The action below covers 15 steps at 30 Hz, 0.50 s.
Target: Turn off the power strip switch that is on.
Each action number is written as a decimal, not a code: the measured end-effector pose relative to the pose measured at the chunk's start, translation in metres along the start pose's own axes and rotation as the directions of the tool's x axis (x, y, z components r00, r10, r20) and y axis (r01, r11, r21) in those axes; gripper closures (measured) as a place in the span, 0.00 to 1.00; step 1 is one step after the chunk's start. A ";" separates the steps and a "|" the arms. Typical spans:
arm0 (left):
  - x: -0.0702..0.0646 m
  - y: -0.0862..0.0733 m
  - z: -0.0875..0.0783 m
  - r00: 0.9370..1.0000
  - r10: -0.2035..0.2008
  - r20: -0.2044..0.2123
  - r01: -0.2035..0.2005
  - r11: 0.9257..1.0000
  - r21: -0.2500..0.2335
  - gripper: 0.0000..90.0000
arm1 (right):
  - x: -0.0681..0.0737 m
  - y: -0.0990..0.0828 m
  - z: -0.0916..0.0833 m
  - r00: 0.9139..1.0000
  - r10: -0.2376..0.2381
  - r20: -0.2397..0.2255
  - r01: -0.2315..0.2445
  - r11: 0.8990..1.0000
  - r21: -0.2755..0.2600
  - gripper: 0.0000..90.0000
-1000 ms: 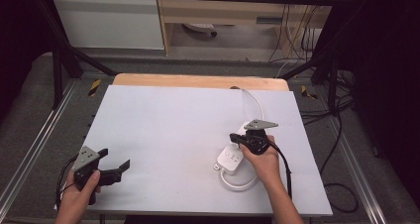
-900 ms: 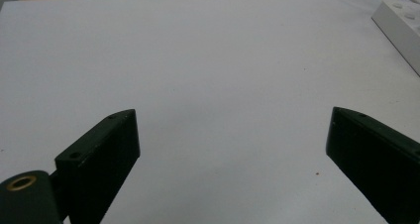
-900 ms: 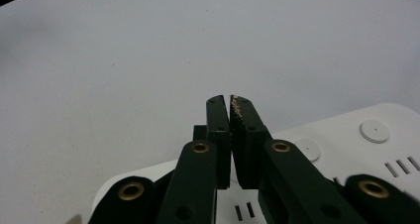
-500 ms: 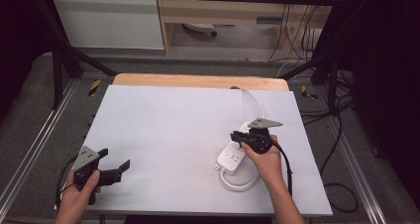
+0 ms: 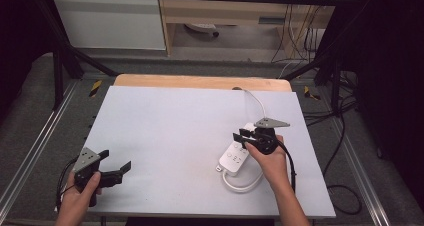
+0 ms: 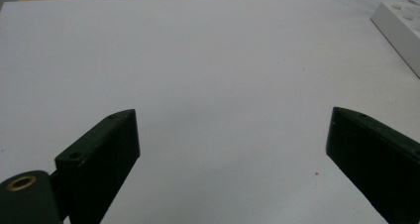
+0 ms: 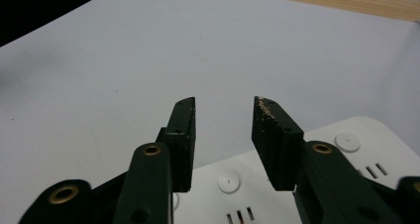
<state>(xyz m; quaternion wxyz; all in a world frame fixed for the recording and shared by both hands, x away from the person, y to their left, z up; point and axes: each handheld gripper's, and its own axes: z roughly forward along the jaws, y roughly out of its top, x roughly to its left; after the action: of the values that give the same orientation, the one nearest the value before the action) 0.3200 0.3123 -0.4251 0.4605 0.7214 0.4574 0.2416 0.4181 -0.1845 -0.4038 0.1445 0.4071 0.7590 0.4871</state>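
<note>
From above, a white power strip (image 5: pixel 235 158) lies right of centre on the white table (image 5: pixel 175 131); the right claw (image 5: pixel 245 136) hovers over it, parted, gripping nothing.

Left gripper view: left claw (image 6: pixel 233 149) spread wide over bare table.

Right gripper view: strip untouched; no progress evident.

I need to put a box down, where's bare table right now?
Most of the table is bare: all between the left gripper and the power strip, back to the wooden edge. Crowded only around the strip, its cable and the right gripper.
</note>
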 end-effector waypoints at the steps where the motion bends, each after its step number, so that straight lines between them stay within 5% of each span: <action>1: 0.000 0.000 0.000 1.000 0.001 -0.002 -0.001 1.000 0.000 0.07 | 0.000 0.000 -0.001 1.000 0.004 0.003 -0.004 1.000 -0.004 0.65; 15: 0.000 0.000 0.000 1.000 -0.001 -0.001 0.001 1.000 -0.001 0.07 | -0.005 0.003 -0.008 0.999 0.029 0.040 -0.027 0.998 -0.058 0.37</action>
<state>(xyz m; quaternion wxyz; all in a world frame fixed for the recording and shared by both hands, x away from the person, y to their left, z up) 0.3200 0.3127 -0.4250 0.4607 0.7208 0.4578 0.2420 0.4178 -0.1929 -0.3983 0.1650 0.4232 0.7357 0.5024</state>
